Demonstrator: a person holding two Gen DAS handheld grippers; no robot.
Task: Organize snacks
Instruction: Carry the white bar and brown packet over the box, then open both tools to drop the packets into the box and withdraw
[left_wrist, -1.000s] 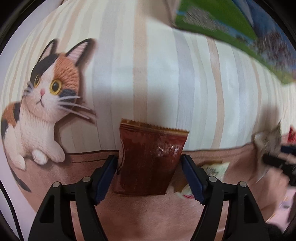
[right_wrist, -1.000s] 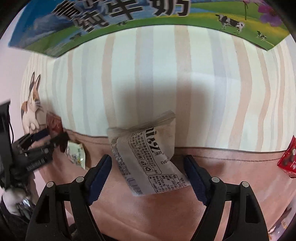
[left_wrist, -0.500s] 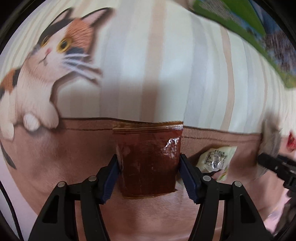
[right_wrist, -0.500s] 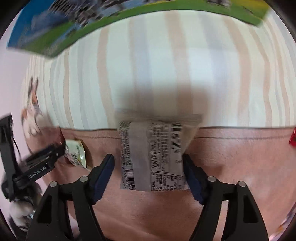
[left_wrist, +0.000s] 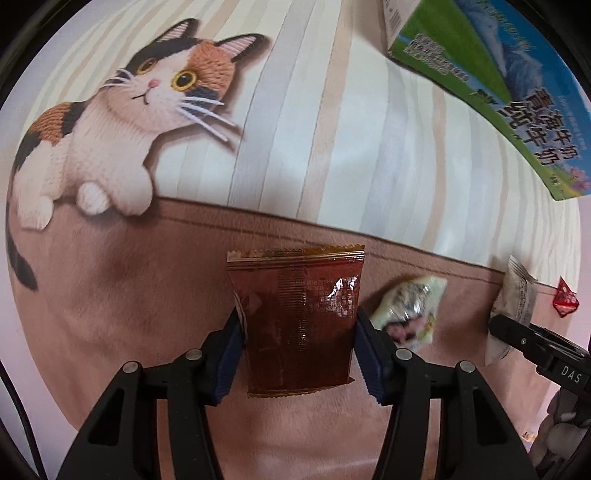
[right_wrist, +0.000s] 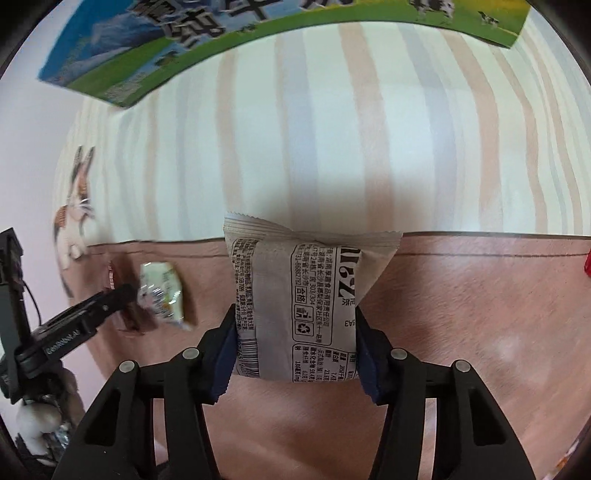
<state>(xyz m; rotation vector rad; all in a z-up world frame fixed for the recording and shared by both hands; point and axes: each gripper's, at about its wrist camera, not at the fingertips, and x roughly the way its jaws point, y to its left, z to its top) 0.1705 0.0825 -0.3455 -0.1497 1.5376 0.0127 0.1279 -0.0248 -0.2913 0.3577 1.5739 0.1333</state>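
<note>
The left tongs have just been closing, and now their blue pads press both sides of a brown snack packet — they are grasping it. The packet sits at 6 o'clock in the left view, on the brown part of the cat mat that covers the worktop. The right tongs have been closing too, and they pinch a grey snack packet the same way, also low in the middle of their view.

A pale green packet lies loose on the mat just beside the brown one, at about 3 o'clock from it. A small red packet lies farther off, near the edge at 3 o'clock. A green and blue milk box stands at 1 o'clock.

This looks like the picking-up step — both snacks are caught but not put away. Next, both hands should lift gently and carry the packets to where the snacks belong, maybe by the box. Squeezing too hard could crush what is inside.
</note>
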